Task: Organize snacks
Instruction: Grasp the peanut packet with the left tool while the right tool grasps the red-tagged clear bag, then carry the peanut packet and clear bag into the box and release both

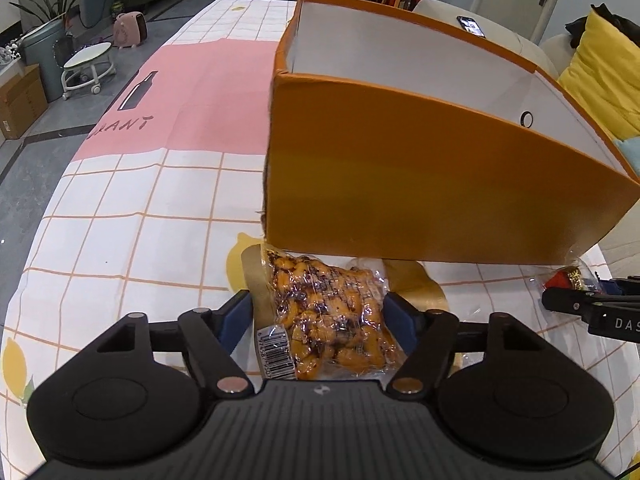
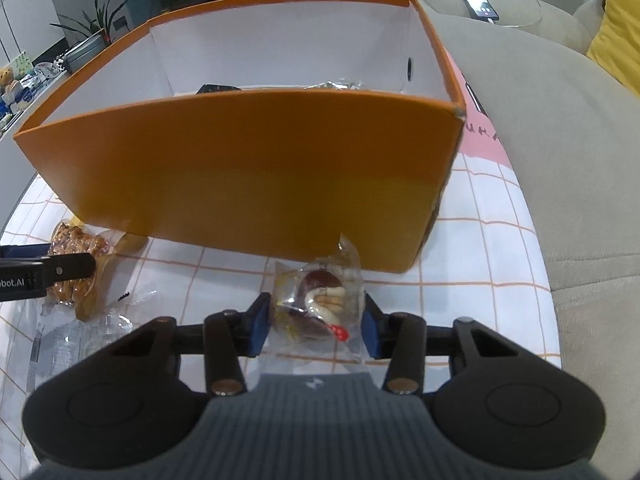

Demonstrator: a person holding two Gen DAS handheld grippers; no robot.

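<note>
An orange box (image 1: 420,184) with a white inside stands on the checked tablecloth; it also shows in the right wrist view (image 2: 248,176). My left gripper (image 1: 320,312) has its jaws on both sides of a clear bag of orange-brown snacks (image 1: 328,316), which lies on the cloth before the box. My right gripper (image 2: 316,320) has its jaws around a clear packet with a dark red and white snack (image 2: 320,300). Both packets touch or nearly touch the blue pads. The snack bag (image 2: 76,248) and left gripper also show at the left of the right wrist view.
Some wrapped items (image 2: 332,85) lie inside the box at its far side. Clear wrappers (image 2: 72,336) lie on the cloth left of my right gripper. A grey sofa (image 2: 560,160) with a phone (image 2: 478,2) runs along the table's right side. The table's left edge drops to the floor (image 1: 24,184).
</note>
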